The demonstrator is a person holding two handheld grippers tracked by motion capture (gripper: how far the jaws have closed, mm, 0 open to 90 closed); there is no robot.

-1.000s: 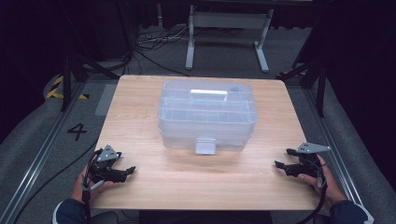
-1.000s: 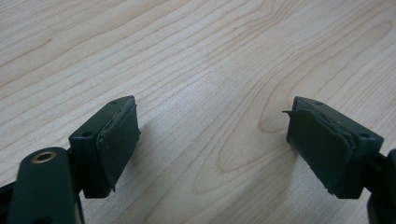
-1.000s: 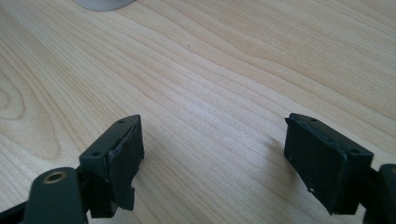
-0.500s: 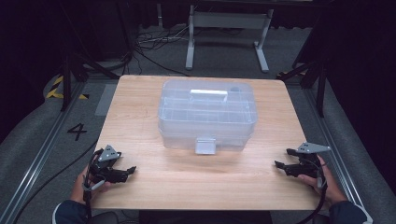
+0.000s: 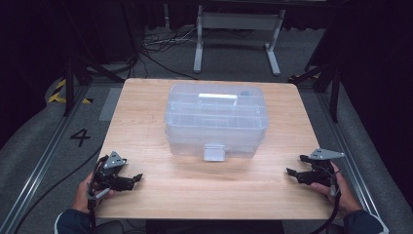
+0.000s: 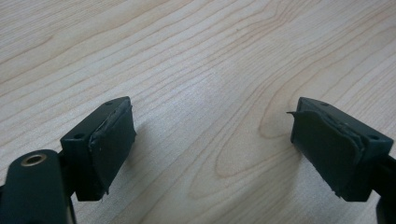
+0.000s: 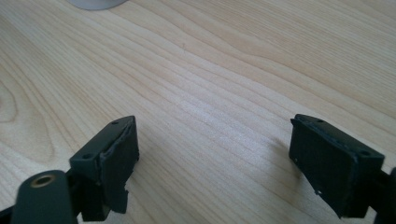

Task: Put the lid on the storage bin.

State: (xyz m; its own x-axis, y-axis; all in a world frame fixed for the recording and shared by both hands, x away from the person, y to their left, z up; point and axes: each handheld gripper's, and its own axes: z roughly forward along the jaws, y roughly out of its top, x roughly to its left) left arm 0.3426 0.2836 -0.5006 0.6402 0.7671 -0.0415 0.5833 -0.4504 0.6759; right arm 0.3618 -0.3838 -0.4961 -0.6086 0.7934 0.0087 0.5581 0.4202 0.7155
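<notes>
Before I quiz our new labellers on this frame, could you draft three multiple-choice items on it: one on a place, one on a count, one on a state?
1. Where on the wooden table does the clear plastic box stand?
A. middle, towards the far edge
B. near left corner
C. near right corner

2. How many boxes stand on the table?
A. one
B. two
C. three

3. How is the box's lid?
A. lifted off
B. down
C. propped half open

Key: 1 A, it stands centred beyond the left gripper and right gripper. 2 A, a single box stands there. 3 B, lid sits flat, with the front latch down over it.
</notes>
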